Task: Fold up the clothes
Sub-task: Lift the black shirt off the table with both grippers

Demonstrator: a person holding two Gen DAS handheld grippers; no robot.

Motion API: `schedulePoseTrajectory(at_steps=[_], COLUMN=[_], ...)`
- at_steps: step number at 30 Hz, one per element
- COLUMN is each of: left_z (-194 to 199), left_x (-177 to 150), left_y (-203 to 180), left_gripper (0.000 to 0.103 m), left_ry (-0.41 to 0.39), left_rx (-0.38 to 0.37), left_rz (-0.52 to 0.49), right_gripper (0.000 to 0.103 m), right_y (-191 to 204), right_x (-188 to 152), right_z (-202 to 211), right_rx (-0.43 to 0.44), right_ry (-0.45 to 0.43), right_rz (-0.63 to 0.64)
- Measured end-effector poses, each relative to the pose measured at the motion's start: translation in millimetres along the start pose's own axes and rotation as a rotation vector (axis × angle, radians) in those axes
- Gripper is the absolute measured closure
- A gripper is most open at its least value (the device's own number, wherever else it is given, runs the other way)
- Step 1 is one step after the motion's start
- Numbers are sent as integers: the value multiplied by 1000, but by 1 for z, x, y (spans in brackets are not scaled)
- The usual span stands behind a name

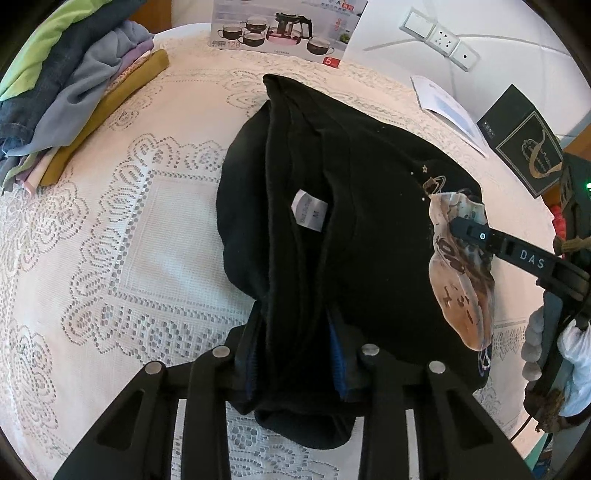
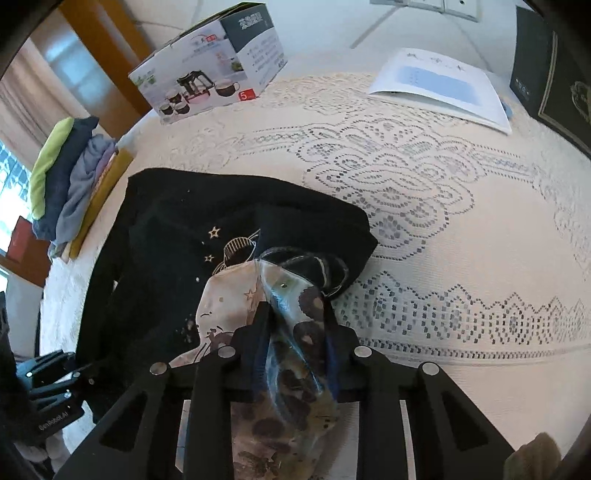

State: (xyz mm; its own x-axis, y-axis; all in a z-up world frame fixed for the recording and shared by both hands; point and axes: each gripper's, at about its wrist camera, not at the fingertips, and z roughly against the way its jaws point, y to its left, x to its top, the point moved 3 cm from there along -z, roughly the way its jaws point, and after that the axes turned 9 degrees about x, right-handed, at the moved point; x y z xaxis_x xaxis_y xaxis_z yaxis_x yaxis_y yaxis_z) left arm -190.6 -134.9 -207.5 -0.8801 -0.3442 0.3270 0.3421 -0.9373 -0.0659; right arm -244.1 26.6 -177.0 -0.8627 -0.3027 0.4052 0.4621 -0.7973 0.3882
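Garment: black cotton T-shirt with a pale printed figure point(image 1: 332, 206) lies bunched on the cream lace tablecloth point(image 1: 110, 240), about the middle of the table; its white size label point(image 1: 309, 210) faces up.
Left tongs: seen from the left wrist, the left gripper point(image 1: 295, 354) pinches a thick fold of the black shirt at its near edge; cloth fills the gap between the blue-lined fingers point(image 1: 338, 365).
Other tool in that view: the right gripper point(image 1: 458, 227) reaches in from the right, its tip on the pale print at the shirt's right side; a white-gloved hand point(image 1: 576, 369) holds its grip.
Far left: a stack of folded clothes in green, denim blue, grey, lilac and mustard point(image 1: 74, 92).
Far edge: a tea-set carton with pictured glass cups point(image 1: 284, 29), a white booklet point(image 1: 450, 110) and a dark green box with gold trim point(image 1: 524, 140) to the right.
Right tongs: from the right wrist, the right gripper point(image 2: 295, 339) is closed on a raised fold of the printed part of the shirt point(image 2: 291, 325), which stands up between its fingers point(image 2: 258, 332).
Shirt from here: black T-shirt point(image 2: 166, 240) spreads to the left and far side of the pinch, on the lace cloth point(image 2: 443, 221).
Near left corner: part of the left gripper's body point(image 2: 55, 384) shows; its jaws cannot be seen from this side.
Background: carton point(image 2: 210, 62), booklet point(image 2: 439, 85), clothes stack point(image 2: 70, 173).
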Motion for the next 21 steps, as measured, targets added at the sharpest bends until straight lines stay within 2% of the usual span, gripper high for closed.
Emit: schedulePoseTrajectory(at_steps=[3, 5, 8, 12, 15, 17, 21], left_z=[0, 2, -2, -8, -3, 12, 58], left_x=[3, 5, 9, 17, 20, 24, 37], left_y=[-4, -8, -14, -17, -23, -29, -41], left_gripper=[76, 81, 79, 77, 83, 84, 84], left_ry=[-4, -7, -9, -3, -24, -69, -177], left_rx=[-6, -6, -9, -44, -33, -36, -52], left_rz=[2, -6, -14, 39, 38, 31, 0], right_gripper=[78, 82, 84, 84, 86, 90, 92], right_y=[7, 13, 13, 3, 12, 30, 57], right_x=[0, -1, -2, 1, -1, -3, 0], right_z=[-2, 0, 0, -2, -1, 10, 55], right_rx=[-42, -72, -77, -19, -67, -132, -166], right_ry=[9, 8, 5, 13, 16, -9, -122], right_rz=[44, 73, 85, 47, 106, 202, 306])
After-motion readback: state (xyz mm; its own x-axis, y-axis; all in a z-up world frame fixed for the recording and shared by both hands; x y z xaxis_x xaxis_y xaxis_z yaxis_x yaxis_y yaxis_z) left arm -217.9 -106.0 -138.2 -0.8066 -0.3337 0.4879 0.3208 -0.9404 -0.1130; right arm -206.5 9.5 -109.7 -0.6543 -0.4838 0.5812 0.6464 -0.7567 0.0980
